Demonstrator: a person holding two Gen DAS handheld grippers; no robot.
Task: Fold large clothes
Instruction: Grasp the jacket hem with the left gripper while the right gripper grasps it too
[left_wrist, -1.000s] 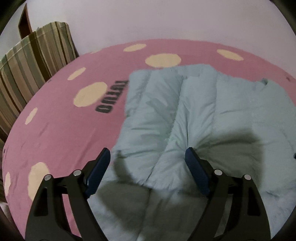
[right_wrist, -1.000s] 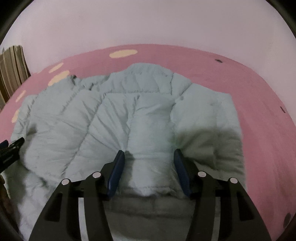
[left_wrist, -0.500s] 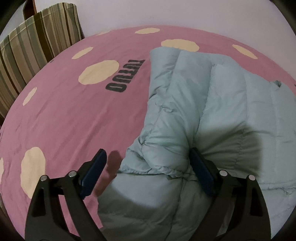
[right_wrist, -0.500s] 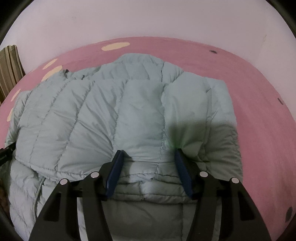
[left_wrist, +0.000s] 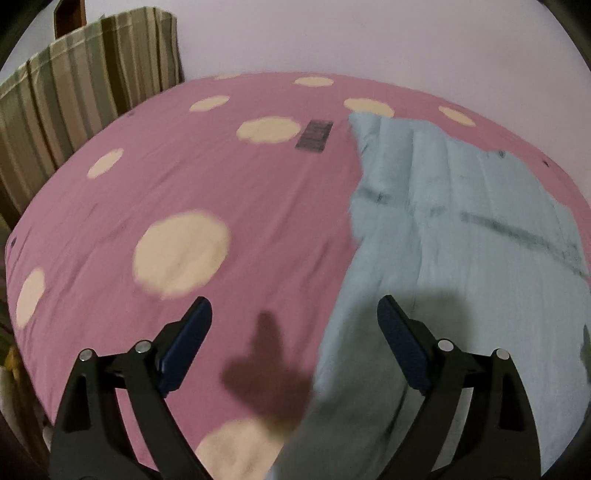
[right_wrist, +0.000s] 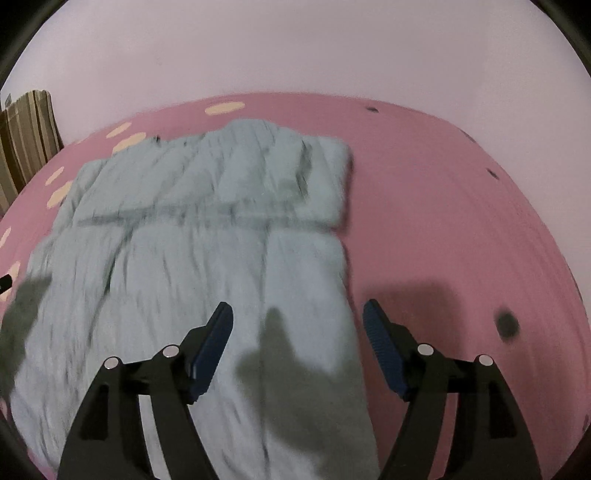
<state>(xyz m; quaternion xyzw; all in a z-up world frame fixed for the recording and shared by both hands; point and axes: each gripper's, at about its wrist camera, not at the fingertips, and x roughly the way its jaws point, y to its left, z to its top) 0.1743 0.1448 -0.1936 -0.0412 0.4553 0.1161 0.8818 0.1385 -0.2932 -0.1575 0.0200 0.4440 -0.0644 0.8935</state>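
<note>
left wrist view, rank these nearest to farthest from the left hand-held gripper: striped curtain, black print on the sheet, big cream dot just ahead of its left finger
From the left hand-held gripper:
1. Big cream dot, just ahead on the pink sheet, to the left.
2. Black print, farther up the sheet, near the puffer jacket top corner.
3. Striped curtain, past the bed's far left edge, by the wall.

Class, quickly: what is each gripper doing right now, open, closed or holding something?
Left gripper: open, holding nothing.
Right gripper: open, just been opening, above the jacket, not gripping it.
</note>
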